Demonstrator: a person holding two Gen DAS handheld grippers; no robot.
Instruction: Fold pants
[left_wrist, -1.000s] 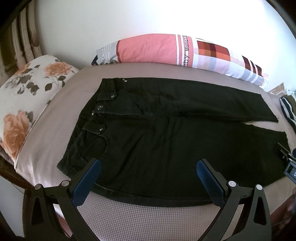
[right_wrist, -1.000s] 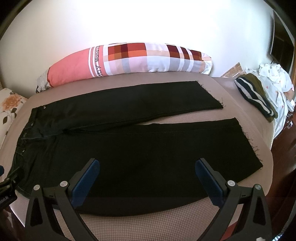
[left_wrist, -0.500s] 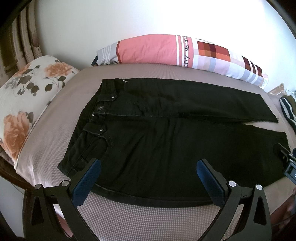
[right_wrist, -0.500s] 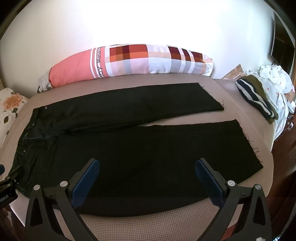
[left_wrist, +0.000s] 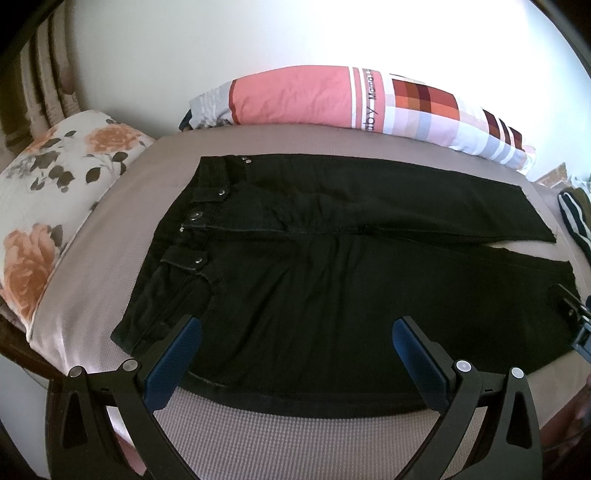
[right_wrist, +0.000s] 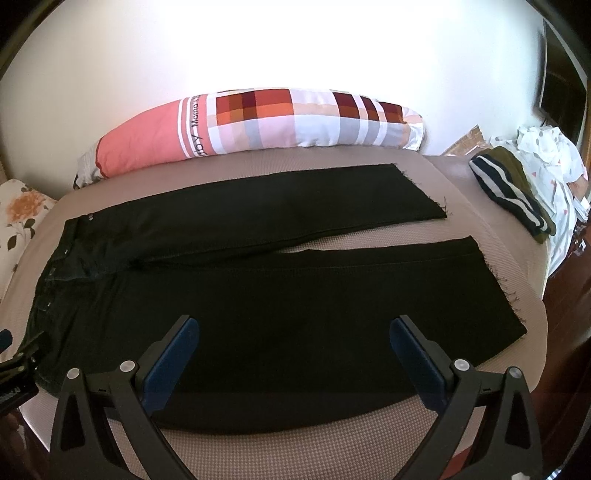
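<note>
Your left gripper (left_wrist: 295, 354), black frame w/ blue pads, sits spread wide and empty over the near edge of the black denim pants (left_wrist: 332, 288), close to the waistband end. Your right gripper (right_wrist: 295, 354) is the same: fingers well apart, nothing held, above the near leg's lower half. The pants lie flat, front up, on the taupe textured mattress (right_wrist: 332, 454); waistband to your left, both legs running right w/ a narrow gap between them at the frayed hems. Left of the waist: a white pillow w/ orange roses (left_wrist: 55, 206). Right, past the hems: a folded navy-striped olive garment (right_wrist: 513, 192). Far edge, against the wall: a long pink-and-checked bolster (right_wrist: 258, 125).
</note>
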